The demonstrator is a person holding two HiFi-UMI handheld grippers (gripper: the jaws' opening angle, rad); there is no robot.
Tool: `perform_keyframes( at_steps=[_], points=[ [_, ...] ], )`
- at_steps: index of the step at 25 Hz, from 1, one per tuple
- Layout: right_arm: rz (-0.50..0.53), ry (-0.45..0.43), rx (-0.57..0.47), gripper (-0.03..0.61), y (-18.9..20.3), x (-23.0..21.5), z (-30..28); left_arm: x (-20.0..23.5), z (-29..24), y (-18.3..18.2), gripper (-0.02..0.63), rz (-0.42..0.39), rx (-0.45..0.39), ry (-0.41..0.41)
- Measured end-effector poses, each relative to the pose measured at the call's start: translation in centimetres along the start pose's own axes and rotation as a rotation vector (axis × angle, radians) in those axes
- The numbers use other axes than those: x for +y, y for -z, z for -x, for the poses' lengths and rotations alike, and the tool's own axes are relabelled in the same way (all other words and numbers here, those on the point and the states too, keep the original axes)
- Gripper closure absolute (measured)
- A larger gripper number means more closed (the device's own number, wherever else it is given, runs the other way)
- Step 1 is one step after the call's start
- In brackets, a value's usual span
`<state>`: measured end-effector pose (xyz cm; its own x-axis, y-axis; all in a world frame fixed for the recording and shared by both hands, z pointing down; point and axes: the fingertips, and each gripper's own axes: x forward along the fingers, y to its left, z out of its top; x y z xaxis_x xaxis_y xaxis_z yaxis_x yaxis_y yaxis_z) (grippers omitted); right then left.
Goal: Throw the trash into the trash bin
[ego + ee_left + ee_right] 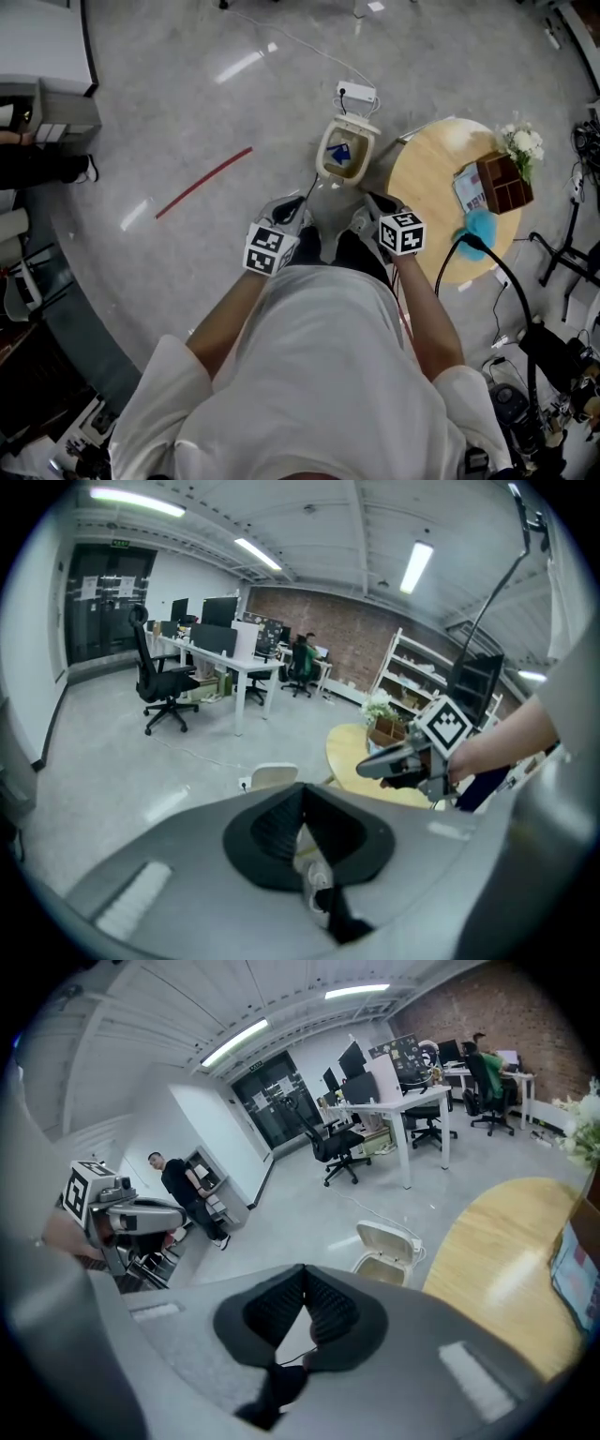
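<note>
Left gripper (302,788) and right gripper (303,1268) are being held shut, empty, seemingly because the blue trash (339,153) is being contained in the open cream plastic bin (360,130).

bin: small cream plastic trash bin (323,159) with rounded corners, standing upright on the grey polished floor (187,112)
lid: its flip lid (355,125) is swung right back and stands up at the far edge, so the mouth is wide open
spot: just beside the round wooden table (427,178); can't tell if they actually touch
trash: small blue piece of trash (340,153) lying down inside the bin, toward the lid side
what it is: honestly too small to make out, just a crumpled-looking blue bit against the pale inside
</note>
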<state>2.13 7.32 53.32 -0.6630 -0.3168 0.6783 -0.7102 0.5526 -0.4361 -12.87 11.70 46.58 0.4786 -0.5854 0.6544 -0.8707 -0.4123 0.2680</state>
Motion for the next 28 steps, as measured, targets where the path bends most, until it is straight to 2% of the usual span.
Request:
perform_keyframes(
  at_steps=[22,28],
  points=[
    [-0.025,0.049,-0.09,0.577,-1.1,1.3,4.4,-2.4,0.1,-2.3,0.611,-0.065,-0.013,0.072],
    [-0.025,0.06,-0.098,0.577,-1.3,1.3,4.9,-2.6,0.5,-3.1,0.609,-0.055,-0.037,0.078]
  ],
)
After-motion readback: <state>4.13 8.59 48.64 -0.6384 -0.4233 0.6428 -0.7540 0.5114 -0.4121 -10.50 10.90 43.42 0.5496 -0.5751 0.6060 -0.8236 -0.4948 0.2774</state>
